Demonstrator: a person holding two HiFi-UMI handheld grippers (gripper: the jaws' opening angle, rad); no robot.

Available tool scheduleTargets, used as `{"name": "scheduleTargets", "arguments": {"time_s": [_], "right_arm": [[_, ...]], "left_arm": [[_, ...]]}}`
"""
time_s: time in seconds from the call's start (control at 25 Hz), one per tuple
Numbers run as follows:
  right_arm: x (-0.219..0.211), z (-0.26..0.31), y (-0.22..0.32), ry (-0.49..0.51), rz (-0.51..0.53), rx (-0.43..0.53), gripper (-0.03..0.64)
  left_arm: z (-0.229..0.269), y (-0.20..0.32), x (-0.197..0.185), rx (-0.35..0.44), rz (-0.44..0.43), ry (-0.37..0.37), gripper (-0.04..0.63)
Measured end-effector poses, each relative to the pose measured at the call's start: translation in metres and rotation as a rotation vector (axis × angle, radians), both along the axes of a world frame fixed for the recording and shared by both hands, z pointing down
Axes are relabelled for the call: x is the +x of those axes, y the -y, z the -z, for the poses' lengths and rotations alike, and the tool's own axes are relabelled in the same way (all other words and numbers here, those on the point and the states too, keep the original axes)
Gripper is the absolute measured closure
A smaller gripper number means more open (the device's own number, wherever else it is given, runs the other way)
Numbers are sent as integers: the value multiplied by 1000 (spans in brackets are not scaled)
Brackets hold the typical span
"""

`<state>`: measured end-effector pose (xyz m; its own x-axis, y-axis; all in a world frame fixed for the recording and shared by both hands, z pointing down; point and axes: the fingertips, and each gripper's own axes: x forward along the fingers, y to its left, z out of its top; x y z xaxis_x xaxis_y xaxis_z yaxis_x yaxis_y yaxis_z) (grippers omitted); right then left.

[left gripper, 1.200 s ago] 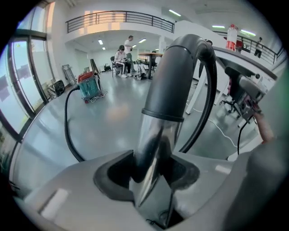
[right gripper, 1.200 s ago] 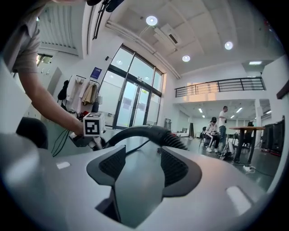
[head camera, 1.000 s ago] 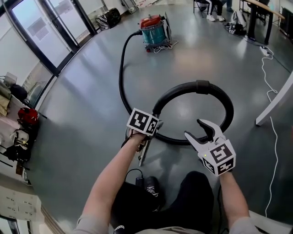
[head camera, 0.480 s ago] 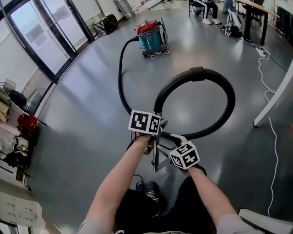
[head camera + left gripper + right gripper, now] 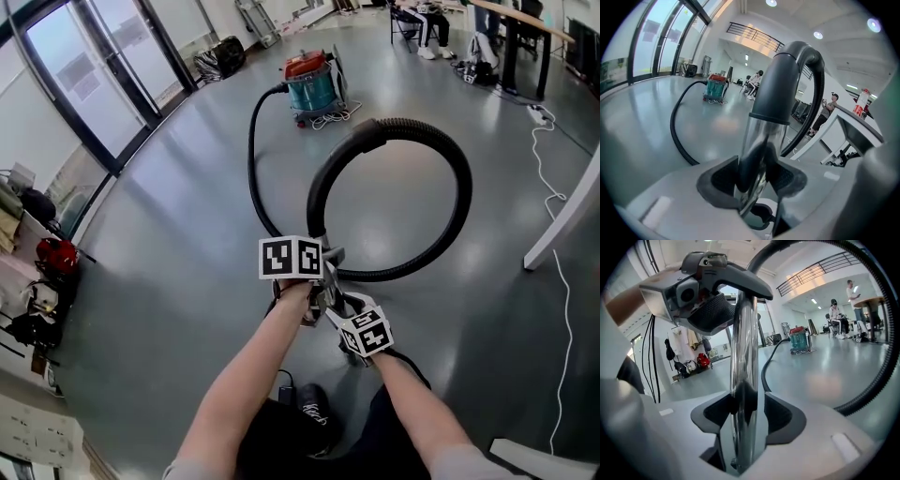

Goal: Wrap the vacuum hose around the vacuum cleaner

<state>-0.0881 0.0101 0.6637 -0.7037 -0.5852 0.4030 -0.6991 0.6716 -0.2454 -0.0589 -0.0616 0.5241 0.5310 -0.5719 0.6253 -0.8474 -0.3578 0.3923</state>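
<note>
The teal vacuum cleaner [image 5: 310,78] with a red lid stands far off on the grey floor. Its black hose [image 5: 251,159] trails over the floor toward me, then rises in a big loop [image 5: 461,202] in the air. The loop ends in a black cuff [image 5: 783,79] on a chrome tube [image 5: 759,150]. My left gripper [image 5: 315,292] is shut on that tube, jaws pressed on both sides [image 5: 757,174]. Just below it my right gripper [image 5: 337,309] is shut on the same chrome tube [image 5: 745,357]. In the right gripper view the left gripper [image 5: 705,291] sits higher on the tube.
A white table leg [image 5: 562,211] slants at the right, with a white cable [image 5: 560,281] on the floor beside it. Glass doors [image 5: 84,75] line the left wall, bags [image 5: 52,246] below them. People sit at desks [image 5: 427,19] in the far back. My shoe [image 5: 309,398] is underneath.
The right gripper, open and off to the right a second ago, has come in to the chrome tube and shut on it. The hose loop has lifted higher.
</note>
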Motion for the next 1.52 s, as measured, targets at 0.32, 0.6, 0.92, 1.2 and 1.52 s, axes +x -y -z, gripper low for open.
{"name": "scheduleTargets", "arguments": {"time_s": [0.32,0.6,0.92,1.2,1.52], "right_arm": [[-20,-6,9,-7,-19,-6,353],[-7,-26,20,-132,18,12,465],[26,-37,23,-298,103,-7,466],[44,-36,35,-424,156,-38,466],[61,-44,58,-573,182,-80,466]], "left_arm": [[-6,15,-9,-11,68,-48,408],[-17,21,-3,-11,-37,-135,410],[-22,30,6,126,-300,-96,399],[-19,47,1,258,-458,103,278],[-31,75,-39,250,-528,156,166]]}}
